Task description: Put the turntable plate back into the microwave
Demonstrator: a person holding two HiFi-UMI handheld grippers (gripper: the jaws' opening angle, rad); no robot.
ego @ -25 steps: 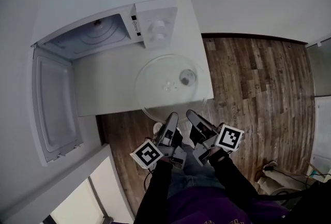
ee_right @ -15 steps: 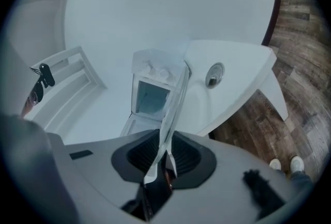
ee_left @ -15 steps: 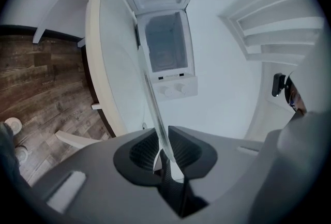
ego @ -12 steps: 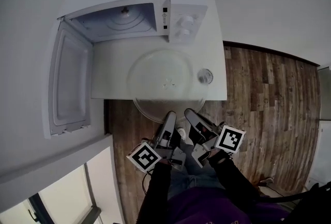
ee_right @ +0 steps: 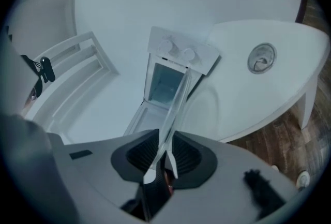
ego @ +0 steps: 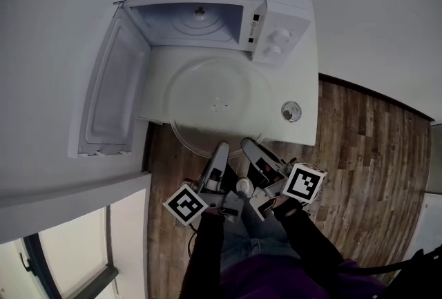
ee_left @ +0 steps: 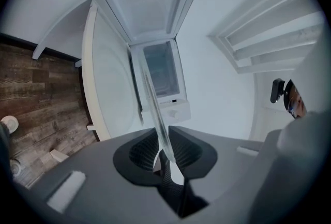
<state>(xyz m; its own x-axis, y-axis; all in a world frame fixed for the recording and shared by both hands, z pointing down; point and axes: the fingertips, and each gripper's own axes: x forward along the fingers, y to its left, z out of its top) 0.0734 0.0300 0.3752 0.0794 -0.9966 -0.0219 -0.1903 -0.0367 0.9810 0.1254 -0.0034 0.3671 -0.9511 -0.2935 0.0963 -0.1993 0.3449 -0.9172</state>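
White microwave (ego: 276,42), clear glass turntable plate (ego: 214,94), brown plank floor (ego: 366,152)

The left gripper view catches the turntable plate (ee_left: 152,104) edge-on, just a thin glass sliver, and its near rim vanishes between the pads of the left gripper (ee_left: 161,137). In the head view, its far edge melts into the white worktop (ego: 302,88). The small round thing (ego: 291,111) there is too small to name, and it's blurred in the right gripper view too. The microwave (ego: 276,42) dial markings are unreadable. The person's sleeves (ego: 207,253) run off the bottom edge.
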